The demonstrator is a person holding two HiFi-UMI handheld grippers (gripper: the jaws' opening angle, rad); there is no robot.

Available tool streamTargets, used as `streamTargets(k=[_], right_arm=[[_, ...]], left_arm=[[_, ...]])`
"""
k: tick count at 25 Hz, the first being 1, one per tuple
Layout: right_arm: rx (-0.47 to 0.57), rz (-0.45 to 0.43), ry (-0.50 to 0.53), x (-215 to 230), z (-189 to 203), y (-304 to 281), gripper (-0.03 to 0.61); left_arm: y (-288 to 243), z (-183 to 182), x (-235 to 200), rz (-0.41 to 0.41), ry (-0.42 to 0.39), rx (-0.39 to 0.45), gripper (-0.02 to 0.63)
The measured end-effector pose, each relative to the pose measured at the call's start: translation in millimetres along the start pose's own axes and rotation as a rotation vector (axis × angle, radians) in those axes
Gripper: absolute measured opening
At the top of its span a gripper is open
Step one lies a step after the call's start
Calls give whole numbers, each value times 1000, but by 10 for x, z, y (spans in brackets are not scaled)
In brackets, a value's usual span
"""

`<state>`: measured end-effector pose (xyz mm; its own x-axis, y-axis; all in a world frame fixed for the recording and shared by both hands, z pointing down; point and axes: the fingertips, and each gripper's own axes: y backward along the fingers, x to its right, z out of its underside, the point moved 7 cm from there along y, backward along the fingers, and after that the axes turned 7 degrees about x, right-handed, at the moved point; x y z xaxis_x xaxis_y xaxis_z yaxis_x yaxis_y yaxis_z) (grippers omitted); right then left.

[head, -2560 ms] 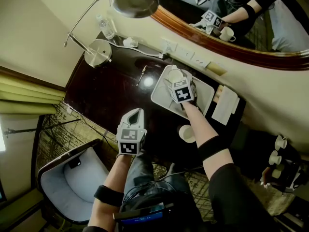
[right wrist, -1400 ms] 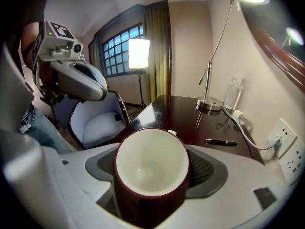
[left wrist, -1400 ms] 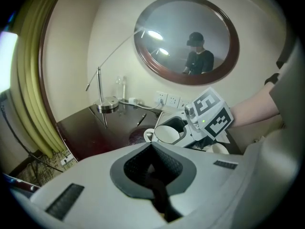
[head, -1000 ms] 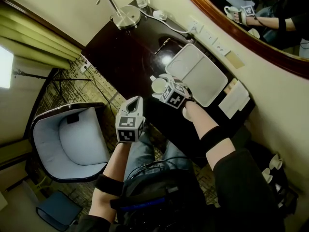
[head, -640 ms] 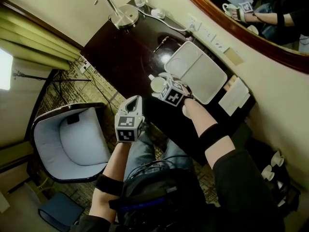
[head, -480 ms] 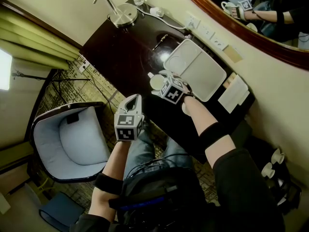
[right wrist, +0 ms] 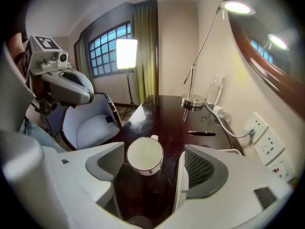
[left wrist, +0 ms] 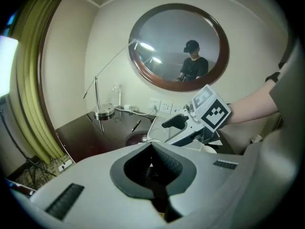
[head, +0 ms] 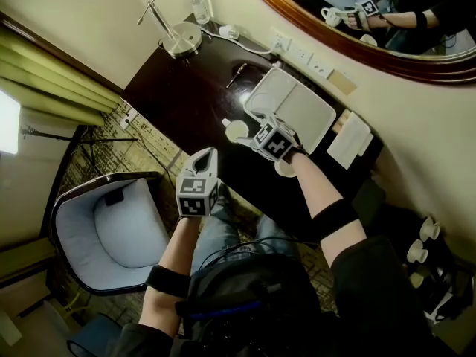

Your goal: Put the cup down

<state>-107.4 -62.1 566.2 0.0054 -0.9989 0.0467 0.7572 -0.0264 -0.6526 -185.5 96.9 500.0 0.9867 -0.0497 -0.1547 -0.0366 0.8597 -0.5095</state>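
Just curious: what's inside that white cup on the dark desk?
Nothing shows: the cup looks empty, its pale inside bare. The patch of desk beneath it is covered.

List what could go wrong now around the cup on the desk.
1. The right tongs, having just closed a little, flank the cup without touching; a sideways pull could clip and tip it.
2. A second cup sits near the desk edge by the right wrist; a sweep might knock it off.
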Motion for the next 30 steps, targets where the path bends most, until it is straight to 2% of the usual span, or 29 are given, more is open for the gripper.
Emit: streamTargets(k=[6,8,12,18,22,27,30], right_arm=[[99,153,-124,-43,-169,626,367],[135,209,-167,-59,-184,835,366],[224,347,-269,22,-108,1285,299],[268,540,-419,31,308,1778,161],[274,622,-475,-7,543,2055,119],[281,703,-534,-127,717,2317,26],[280,730,-566,-211,953,2397,17]], left_arm=[[-1,-140,-1,36,-52,24,-14],[-8,-199,18,57,-67,25,-14],[-100,-326,66,101,-90,37,-14],[-187,-383,69,143,-90,36,-14],[-277,-364,106,168,-109,30,-14],[-283,-376,250,196,-130,17,-14],[-283,-386,340,218,-141,8,-14]])
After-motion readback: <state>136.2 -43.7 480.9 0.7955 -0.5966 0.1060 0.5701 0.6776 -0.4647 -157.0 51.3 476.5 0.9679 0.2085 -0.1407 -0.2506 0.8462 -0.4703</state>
